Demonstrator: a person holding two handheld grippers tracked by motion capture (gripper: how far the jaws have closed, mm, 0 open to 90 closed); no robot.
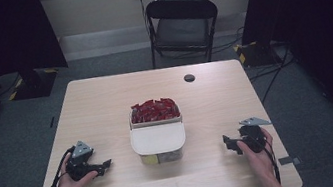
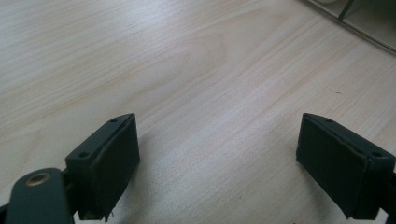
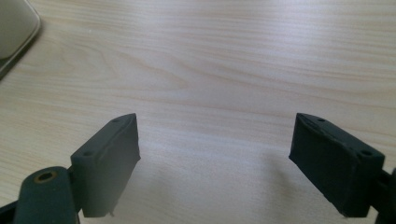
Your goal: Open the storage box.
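Note:
A clear container [image 1: 161, 156] stands in the middle of the wooden table [image 1: 105, 103]. Its far part is heaped with red packets [image 1: 154, 110], and a white lid [image 1: 157, 138] covers its near part. My left gripper [image 1: 106, 163] rests low over the table to the container's left, pointing toward it. Its jaws stand wide apart over bare wood [image 2: 217, 163]. My right gripper [image 1: 228, 143] sits to the container's right and also points inward. It is open too, with nothing between its pads [image 3: 215, 163]. A rounded corner of the lid [image 3: 14, 32] shows in the right gripper view.
A black folding chair [image 1: 182, 22] stands beyond the far edge of the table. A dark round grommet [image 1: 189, 77] sits in the tabletop near that edge. Black curtains hang on both sides. The container's edge [image 2: 359, 23] shows in the left gripper view's corner.

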